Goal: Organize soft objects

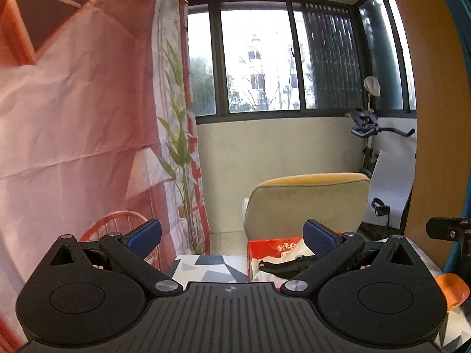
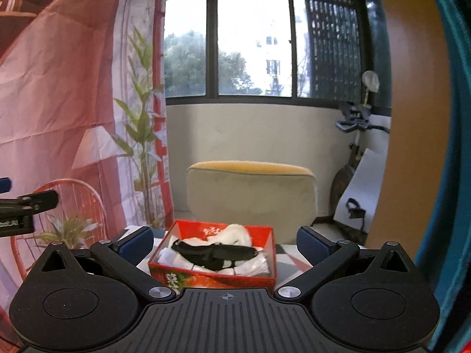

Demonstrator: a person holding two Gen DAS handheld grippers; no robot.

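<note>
Behind the red box (image 2: pixel 213 260) on the patterned surface (image 1: pixel 206 266) stands a cushioned chair (image 2: pixel 250 197), both tongs (image 2: pixel 225 242) gaping empty, and the box's black strap (image 2: pixel 212 253), seemingly loose, could snag and drag white cloths (image 2: pixel 235 234) out.

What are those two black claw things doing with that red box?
A person holds two grippers, and both are open and empty. The right gripper faces the red box on the patterned table. Inside lie white soft things with a black strap on top. The left gripper hovers beside it. Nothing is being grabbed.
</note>
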